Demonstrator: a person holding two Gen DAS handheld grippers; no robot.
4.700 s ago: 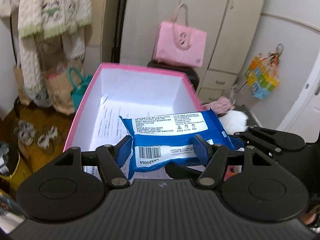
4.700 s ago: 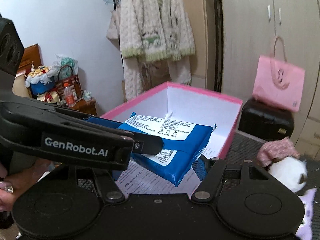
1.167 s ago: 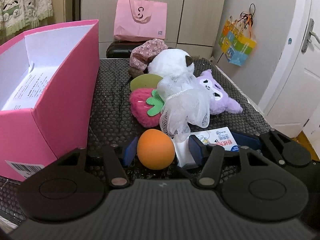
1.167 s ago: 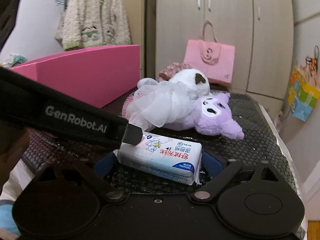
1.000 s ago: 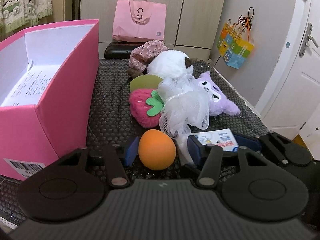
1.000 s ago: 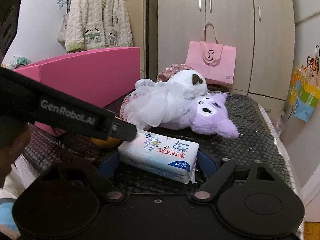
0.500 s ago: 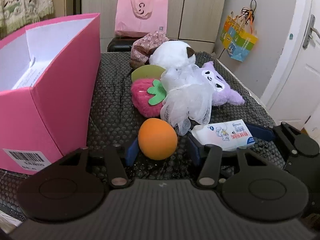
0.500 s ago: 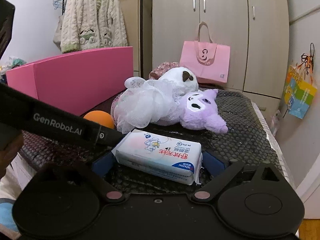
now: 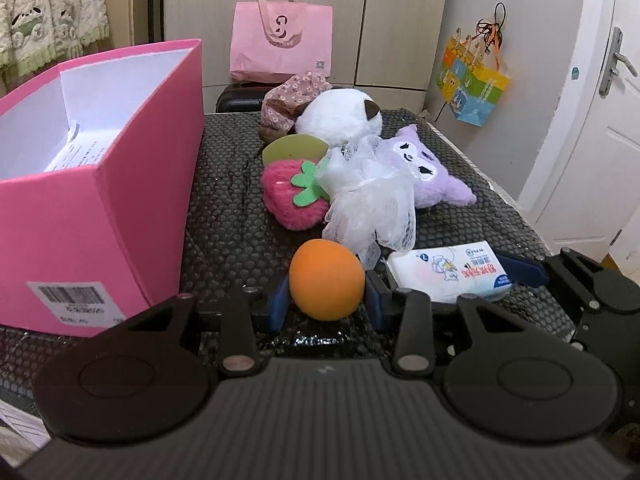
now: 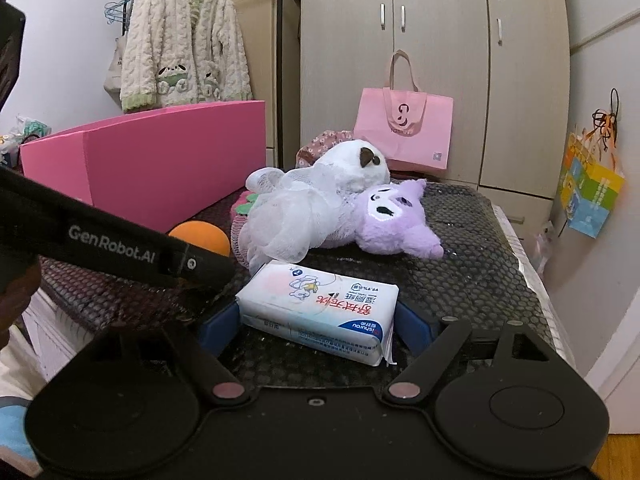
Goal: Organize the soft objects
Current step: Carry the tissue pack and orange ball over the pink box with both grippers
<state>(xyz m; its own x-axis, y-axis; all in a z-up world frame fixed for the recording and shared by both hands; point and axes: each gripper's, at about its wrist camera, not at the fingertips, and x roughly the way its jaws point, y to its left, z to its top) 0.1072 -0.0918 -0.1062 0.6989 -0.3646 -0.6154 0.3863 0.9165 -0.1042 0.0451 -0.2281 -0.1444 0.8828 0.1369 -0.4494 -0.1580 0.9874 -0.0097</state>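
An orange ball (image 9: 326, 280) sits on the black dotted mat, and my left gripper (image 9: 326, 304) is shut on it, blue pads pressed to both sides. Right of it lies a white tissue pack (image 10: 316, 308) with red and blue print. My right gripper (image 10: 316, 324) is closing on the pack, its blue pads against the two short ends. The open pink box (image 9: 120, 200) stands at the left with only a printed sheet visible inside; its floor is partly hidden. My left gripper's arm (image 10: 120, 248) crosses the right wrist view, with the ball (image 10: 200, 236) behind it.
Behind the ball lie a pink strawberry plush (image 9: 288, 196), a white mesh sponge (image 9: 368, 200), a purple plush (image 9: 424, 172) and a white plush (image 9: 340, 116). A pink bag (image 9: 280, 44) stands against the wardrobe. The mat's edge drops off at the right, near a white door (image 9: 592, 140).
My left jaws have narrowed until the pads press the orange ball. My right pads have drawn in against the tissue pack. Neither hand has shifted much.
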